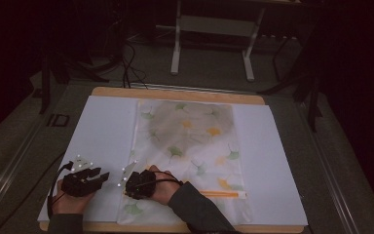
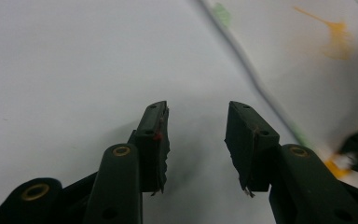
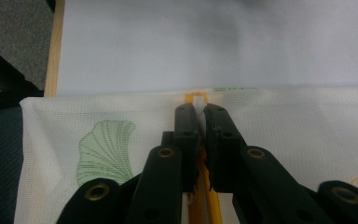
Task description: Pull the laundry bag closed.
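White sheet covers the surface (image 1: 102, 126), dim room beyond. My right gripper (image 3: 199, 109) has its jaws pinched on the white zipper pull (image 3: 198, 101) of the leaf-print mesh bag (image 1: 190, 141), at its near-left end. My left gripper (image 2: 196, 122) rests just left of the bag, jaws wide, nothing between them.

Mesh bag (image 1: 190, 146) on white sheet (image 1: 102, 136), sheet on wooden board (image 1: 175, 94); left gripper (image 1: 102, 176) left of bag

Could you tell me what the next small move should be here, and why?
Probably draw the zipper pull along the orange zipper with the right tongs, whose jaws are closed on it at the mesh bag's edge. The left tongs stand open over the white sheet and could pin the bag first.
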